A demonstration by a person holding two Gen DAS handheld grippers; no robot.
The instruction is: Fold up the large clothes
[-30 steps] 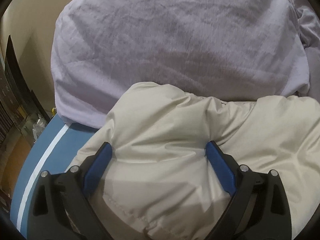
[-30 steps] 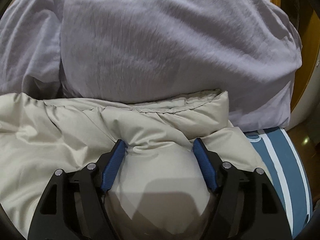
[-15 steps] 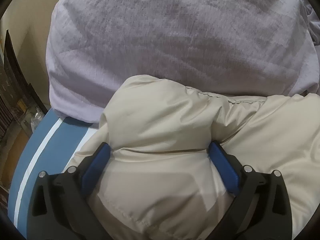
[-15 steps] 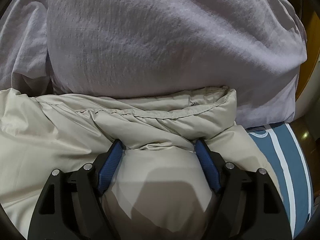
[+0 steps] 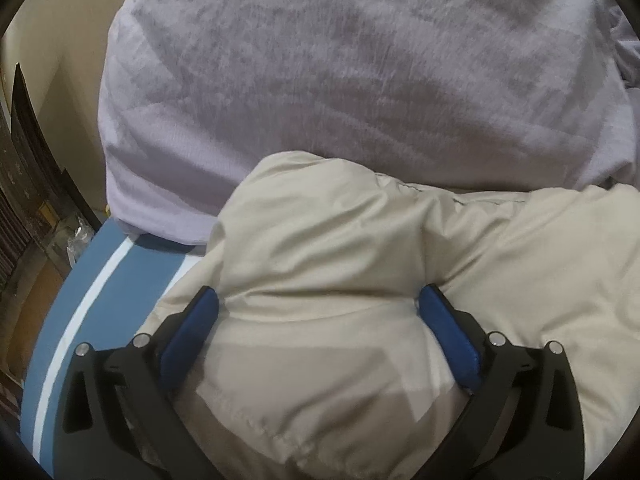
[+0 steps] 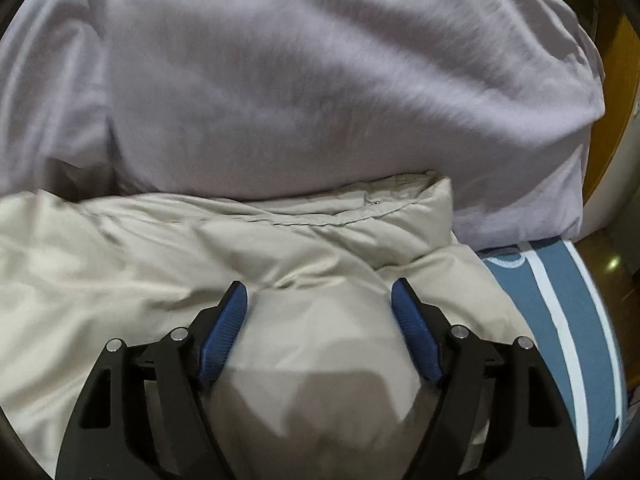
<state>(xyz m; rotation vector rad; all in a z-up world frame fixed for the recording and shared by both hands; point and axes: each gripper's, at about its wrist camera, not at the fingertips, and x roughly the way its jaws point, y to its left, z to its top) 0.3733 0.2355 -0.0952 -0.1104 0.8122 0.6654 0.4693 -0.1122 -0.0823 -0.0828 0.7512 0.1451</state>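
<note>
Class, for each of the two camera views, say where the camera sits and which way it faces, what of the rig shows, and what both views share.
Left wrist: sits on the left gripper, looking forward along its blue-padded fingers over the beige puffer jacket.
Right wrist: sits on the right gripper, facing the jacket's collar edge; its own fingers show.
Shared: the jacket bulging between open-set jaws, the lavender bedding beyond, and the blue striped sheet.
</note>
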